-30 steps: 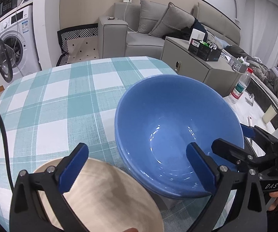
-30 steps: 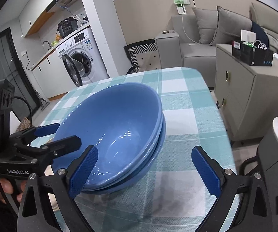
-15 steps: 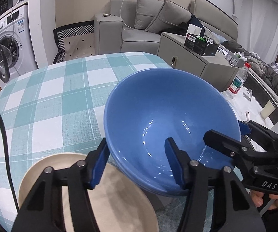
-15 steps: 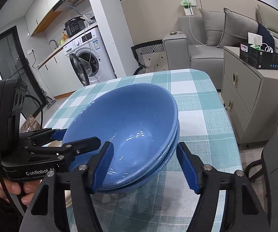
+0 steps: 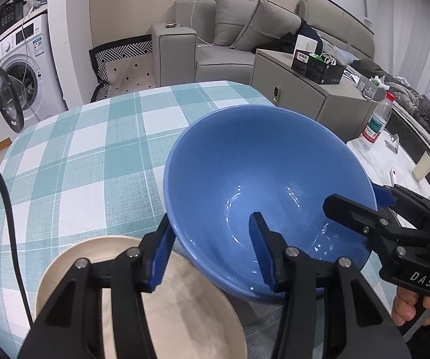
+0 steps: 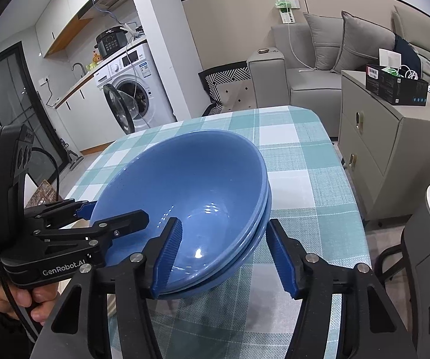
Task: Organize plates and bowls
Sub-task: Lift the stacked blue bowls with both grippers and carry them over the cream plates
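Two nested blue bowls point(image 5: 263, 179) are held tilted above the checked table; the stack's double rim shows in the right wrist view point(image 6: 191, 191). My left gripper point(image 5: 212, 251) is shut on the stack's near-left rim, one finger inside, one outside. My right gripper point(image 6: 227, 254) is shut on the opposite rim the same way. Each gripper shows in the other's view: the right one point(image 5: 388, 230) and the left one point(image 6: 65, 233). A beige plate point(image 5: 167, 305) lies on the table under my left gripper.
The teal checked tablecloth point(image 5: 74, 155) covers the table, whose far and right edges are near. A grey cabinet point(image 6: 388, 137) and sofa point(image 5: 230, 51) stand beyond it. A water bottle point(image 5: 376, 119) stands on a white side table. A washing machine point(image 6: 131, 89) is at the left.
Both grippers went from wide open to shut on opposite rims of the blue bowl stack. The stack now sits higher and tilted.
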A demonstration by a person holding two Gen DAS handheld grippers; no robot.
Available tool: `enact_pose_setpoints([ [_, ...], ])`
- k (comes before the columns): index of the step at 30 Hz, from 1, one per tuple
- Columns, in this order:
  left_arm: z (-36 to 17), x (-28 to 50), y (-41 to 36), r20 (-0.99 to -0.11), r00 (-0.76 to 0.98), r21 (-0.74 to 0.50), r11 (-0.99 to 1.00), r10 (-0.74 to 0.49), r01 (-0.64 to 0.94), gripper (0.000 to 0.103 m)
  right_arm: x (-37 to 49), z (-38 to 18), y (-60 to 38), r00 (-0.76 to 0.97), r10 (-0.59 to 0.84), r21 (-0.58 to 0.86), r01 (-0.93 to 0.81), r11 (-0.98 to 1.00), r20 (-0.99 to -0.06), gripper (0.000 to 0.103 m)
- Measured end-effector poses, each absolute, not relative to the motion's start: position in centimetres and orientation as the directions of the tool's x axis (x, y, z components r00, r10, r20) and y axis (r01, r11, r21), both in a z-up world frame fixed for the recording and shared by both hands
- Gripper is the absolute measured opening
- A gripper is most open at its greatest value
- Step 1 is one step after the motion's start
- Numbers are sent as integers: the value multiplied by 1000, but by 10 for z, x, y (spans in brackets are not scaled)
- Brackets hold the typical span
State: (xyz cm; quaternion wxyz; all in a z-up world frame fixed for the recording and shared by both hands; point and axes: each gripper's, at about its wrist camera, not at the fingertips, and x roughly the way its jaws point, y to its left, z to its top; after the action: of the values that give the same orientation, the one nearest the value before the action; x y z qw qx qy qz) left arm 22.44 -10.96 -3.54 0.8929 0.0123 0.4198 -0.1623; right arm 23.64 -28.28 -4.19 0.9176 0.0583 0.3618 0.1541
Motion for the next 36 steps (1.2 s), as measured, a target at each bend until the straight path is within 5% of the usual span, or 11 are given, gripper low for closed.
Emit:
enact_pose_setpoints([
  [36, 13, 192, -97, -674, 681, -122, 952, -287, 281, 49, 208, 6, -281, 759, 333, 197, -268, 943, -560, 59],
])
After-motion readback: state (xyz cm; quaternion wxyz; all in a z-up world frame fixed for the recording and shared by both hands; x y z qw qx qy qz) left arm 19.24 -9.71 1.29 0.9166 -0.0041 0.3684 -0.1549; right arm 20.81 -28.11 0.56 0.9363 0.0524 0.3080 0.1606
